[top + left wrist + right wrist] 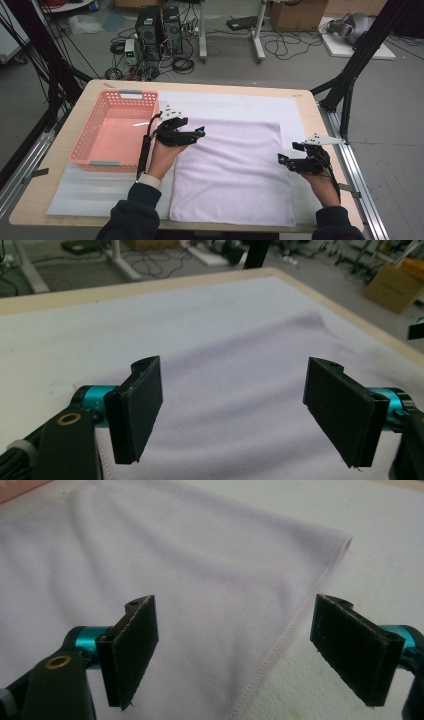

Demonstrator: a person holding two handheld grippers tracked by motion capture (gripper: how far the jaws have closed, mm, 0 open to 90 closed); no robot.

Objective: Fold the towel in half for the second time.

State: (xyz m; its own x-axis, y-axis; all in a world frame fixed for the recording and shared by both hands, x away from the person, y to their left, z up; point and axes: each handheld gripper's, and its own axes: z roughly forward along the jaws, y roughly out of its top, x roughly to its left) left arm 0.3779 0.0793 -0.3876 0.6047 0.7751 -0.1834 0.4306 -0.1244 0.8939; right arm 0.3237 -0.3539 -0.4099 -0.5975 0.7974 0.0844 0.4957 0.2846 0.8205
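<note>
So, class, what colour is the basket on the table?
Pink, or salmon; the basket shows best in the high view.

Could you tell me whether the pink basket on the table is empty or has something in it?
Empty: the high view looks down into the pink basket, and its bare floor shows with nothing lying inside.

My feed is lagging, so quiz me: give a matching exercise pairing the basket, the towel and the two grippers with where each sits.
Things:
1. basket
2. towel
3. left gripper
4. right gripper

Places:
A. over the towel's right edge, jaws apart
B. table's left side
C. spread flat mid-table
D. over the towel's far left corner, jaws apart

Pairs: 1-B, 2-C, 3-D, 4-A
</note>
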